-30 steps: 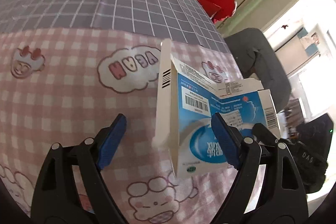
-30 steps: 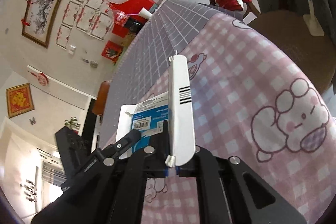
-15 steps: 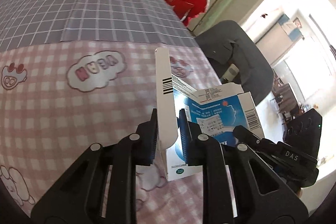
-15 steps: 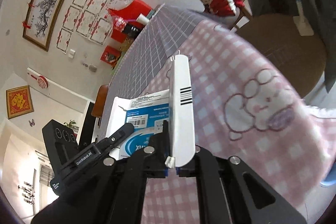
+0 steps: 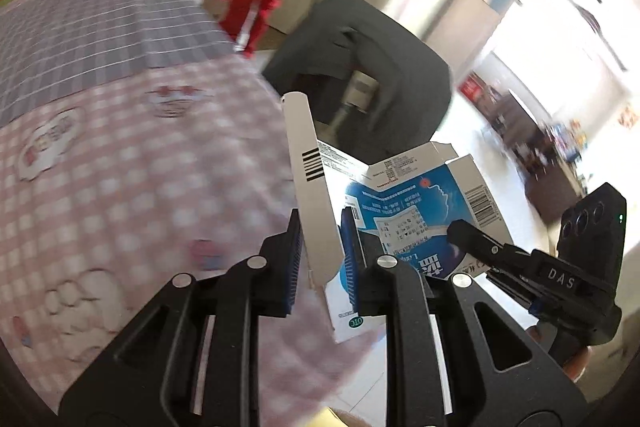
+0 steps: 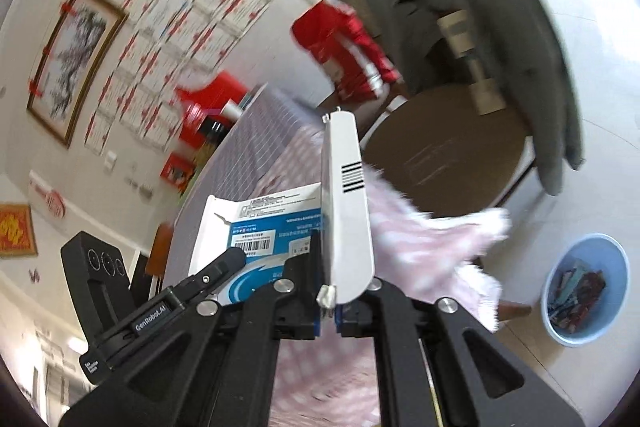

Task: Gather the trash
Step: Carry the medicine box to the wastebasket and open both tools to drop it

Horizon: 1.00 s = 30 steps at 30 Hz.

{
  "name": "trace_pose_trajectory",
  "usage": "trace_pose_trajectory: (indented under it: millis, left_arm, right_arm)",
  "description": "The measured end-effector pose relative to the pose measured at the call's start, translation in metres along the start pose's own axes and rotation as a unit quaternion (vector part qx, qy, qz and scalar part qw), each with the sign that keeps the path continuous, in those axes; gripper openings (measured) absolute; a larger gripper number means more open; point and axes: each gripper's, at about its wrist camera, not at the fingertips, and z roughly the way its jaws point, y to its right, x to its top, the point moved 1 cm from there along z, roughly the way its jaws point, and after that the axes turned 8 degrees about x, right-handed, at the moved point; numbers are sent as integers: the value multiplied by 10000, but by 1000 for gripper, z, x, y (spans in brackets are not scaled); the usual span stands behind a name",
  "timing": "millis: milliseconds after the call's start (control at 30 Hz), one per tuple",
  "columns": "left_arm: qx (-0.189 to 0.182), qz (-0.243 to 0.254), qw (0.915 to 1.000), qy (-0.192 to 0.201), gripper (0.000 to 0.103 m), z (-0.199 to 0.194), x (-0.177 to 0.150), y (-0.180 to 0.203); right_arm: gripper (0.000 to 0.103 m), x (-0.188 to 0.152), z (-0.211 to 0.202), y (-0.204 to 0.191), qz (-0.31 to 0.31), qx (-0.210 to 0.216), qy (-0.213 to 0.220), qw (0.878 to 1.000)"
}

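A flattened blue and white carton (image 5: 416, 211) is held in the air past the table's edge by both grippers. My left gripper (image 5: 322, 263) is shut on its white flap (image 5: 312, 183). My right gripper (image 6: 328, 291) is shut on the same white flap (image 6: 348, 203), with the blue printed panel (image 6: 264, 231) to its left. Each gripper's body shows in the other's view. A light blue trash bin (image 6: 584, 291) with several wrappers in it stands on the floor at the lower right.
The table has a pink checked cloth (image 5: 120, 195) with cartoon prints and a grey grid cloth (image 5: 100, 35) behind. A chair draped with a grey jacket (image 6: 488, 19) and a red bag (image 6: 344, 51) stand beyond the table edge. A round brown stool (image 6: 448, 147) stands near the bin.
My left gripper has shut on the carton's white flap. Both grippers have carried the carton off the table, towards its edge and the floor; the trash bin has come into view.
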Motion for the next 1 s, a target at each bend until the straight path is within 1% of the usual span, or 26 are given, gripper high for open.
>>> trace_pose_trajectory:
  millis: [67,167,267,333,367,433,467,500,533,567,600,667,700,733,800,833,867,900,933,967,1000]
  left_arm:
    - [-99,252,9996,-73,20,7,-3,26]
    - [-196,602,9979,-162,20,18,-10,62]
    - [-271,935,9949,-274,20,30,-21,98]
    - [-265,1184,9923,-238,22,37,-28,120]
    - [-247,1323,9906,-230,24,42,-32,132]
    - [-232,1572,9868,-313,26,55,-38,151]
    - [-299,1718,9840,-375,27,65,-43,163]
    - [-403,1808,9819,-398,31,71,-47,171]
    - [-475,1913,9794,-442,39,77,-51,179]
    - [-489,2013,9771,-485,68,84,-53,185]
    - [-457,2113,9751,-488,77,89,-56,188]
    - [-310,2314,9713,-447,77,97,-64,195]
    - [-304,2343,9705,-472,77,98,-66,196]
    - [-353,2338,9700,-560,77,102,-68,195]
    - [-397,2273,9708,-661,77,105,-69,192]
    - [-389,2237,9715,-682,77,106,-69,190]
    - [-377,2213,9720,-689,77,108,-68,190]
    - [-367,2185,9726,-700,78,110,-67,188]
    - [-363,2160,9731,-710,78,111,-67,188]
    - [-364,2125,9738,-729,78,112,-67,187]
    - [-358,2109,9740,-746,78,112,-67,186]
  right_arm:
    - [6,-1,-24,13,111,-162,255,9995]
    - [6,-4,-51,30,295,-365,509,9976]
    - [6,-11,-83,53,561,-643,806,9931]
    - [6,-15,-99,67,739,-778,971,9895]
    - [6,-17,-107,74,849,-840,1060,9872]
    - [6,-20,-120,85,980,-988,1207,9829]
    - [6,-22,-128,90,1033,-1095,1297,9801]
    - [6,-24,-138,98,1087,-1234,1407,9763]
    - [6,-25,-145,104,1126,-1349,1495,9730]
    - [6,-25,-150,109,1166,-1429,1557,9704]
    - [6,-26,-157,116,1237,-1637,1628,9651]
    - [6,-28,-162,126,1264,-2165,1721,9526]
    - [5,-29,-163,134,1287,-2475,1758,9441]
    - [5,-29,-161,143,1308,-2646,1719,9399]
    - [7,-28,-152,162,1444,-2840,1583,9346]
    - [11,-27,-144,174,1504,-2910,1449,9336]
    - [15,-26,-132,190,1613,-3089,1219,9294]
    - [48,-26,-125,199,1733,-3249,1113,9230]
    - [87,-28,-116,215,1937,-3459,949,9131]
    - [89,-29,-111,222,2030,-3510,894,9097]
    - [89,-32,-104,232,2058,-3556,916,9071]
